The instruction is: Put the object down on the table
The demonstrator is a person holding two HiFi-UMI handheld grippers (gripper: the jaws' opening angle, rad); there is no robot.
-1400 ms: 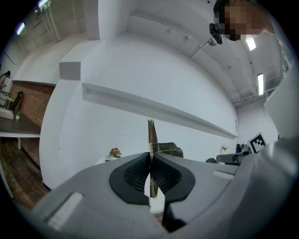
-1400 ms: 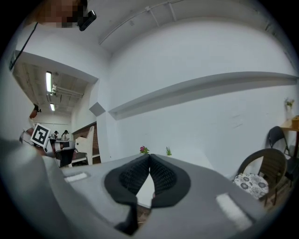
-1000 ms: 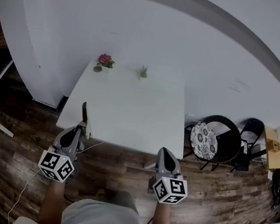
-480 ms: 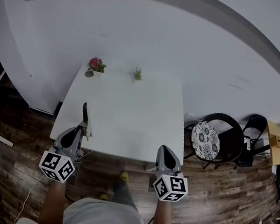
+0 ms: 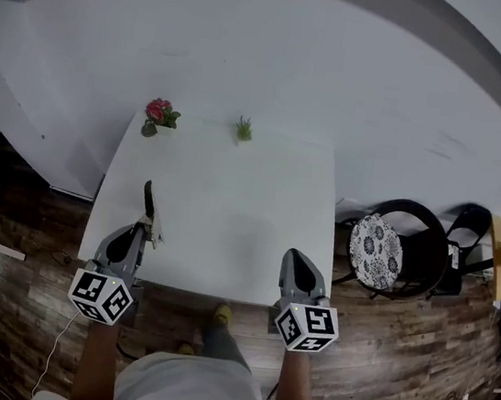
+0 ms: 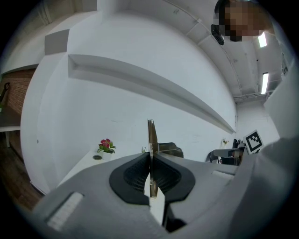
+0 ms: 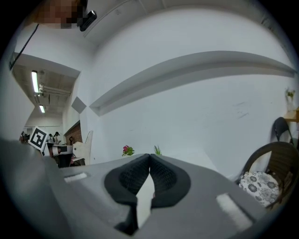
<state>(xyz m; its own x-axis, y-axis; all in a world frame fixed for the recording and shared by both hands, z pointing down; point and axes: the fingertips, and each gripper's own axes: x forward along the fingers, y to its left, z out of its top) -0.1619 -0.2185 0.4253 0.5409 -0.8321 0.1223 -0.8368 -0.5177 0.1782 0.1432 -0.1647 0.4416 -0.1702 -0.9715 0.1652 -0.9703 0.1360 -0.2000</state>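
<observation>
My left gripper (image 5: 144, 226) is shut on a thin, flat, dark object (image 5: 148, 199) that sticks out past the jaws over the left near part of the white table (image 5: 232, 201). In the left gripper view the object (image 6: 151, 133) stands edge-on and upright between the closed pads of the left gripper (image 6: 150, 158). My right gripper (image 5: 297, 260) is held at the table's near edge; in its own view the right gripper (image 7: 150, 158) is shut with nothing between the pads.
A pot of pink flowers (image 5: 157, 114) and a small green plant (image 5: 243, 130) stand at the table's far edge by the white wall. A black chair with a patterned cushion (image 5: 375, 250) is to the right. Wood floor surrounds the table.
The person has stepped closer to the table, so both grippers now reach its near edge. The left gripper still holds the thin object; neither gripper has opened.
</observation>
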